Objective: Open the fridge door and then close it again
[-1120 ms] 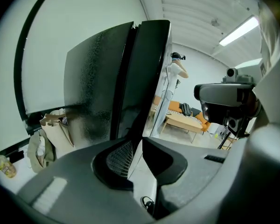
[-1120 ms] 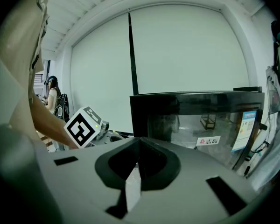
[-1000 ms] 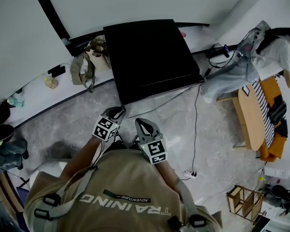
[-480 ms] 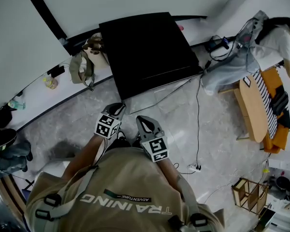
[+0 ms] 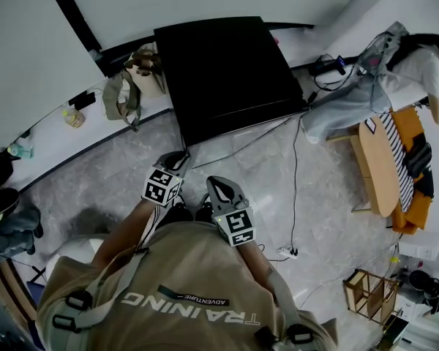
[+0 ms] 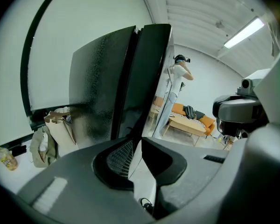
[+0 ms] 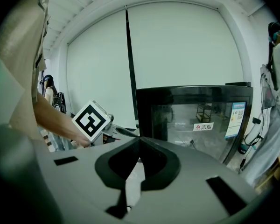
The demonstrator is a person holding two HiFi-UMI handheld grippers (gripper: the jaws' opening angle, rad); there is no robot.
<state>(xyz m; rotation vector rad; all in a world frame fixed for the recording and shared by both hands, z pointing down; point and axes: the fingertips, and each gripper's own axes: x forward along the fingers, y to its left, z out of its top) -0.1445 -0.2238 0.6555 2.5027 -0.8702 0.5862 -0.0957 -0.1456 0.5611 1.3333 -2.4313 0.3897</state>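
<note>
Two empty, clenched sets of fingers, left gripper (image 5: 175, 159) and right gripper (image 5: 217, 188), near the black fridge (image 5: 227, 72).

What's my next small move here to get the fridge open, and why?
Probably bring the left gripper up to the fridge door, jaws opening: the door looks closed, and that gripper and the right gripper are shut, empty, short of it.

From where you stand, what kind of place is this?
Probably a demo or test room, not a home kitchen: a black glass-door fridge, cables across the floor, an orange sofa.
</note>
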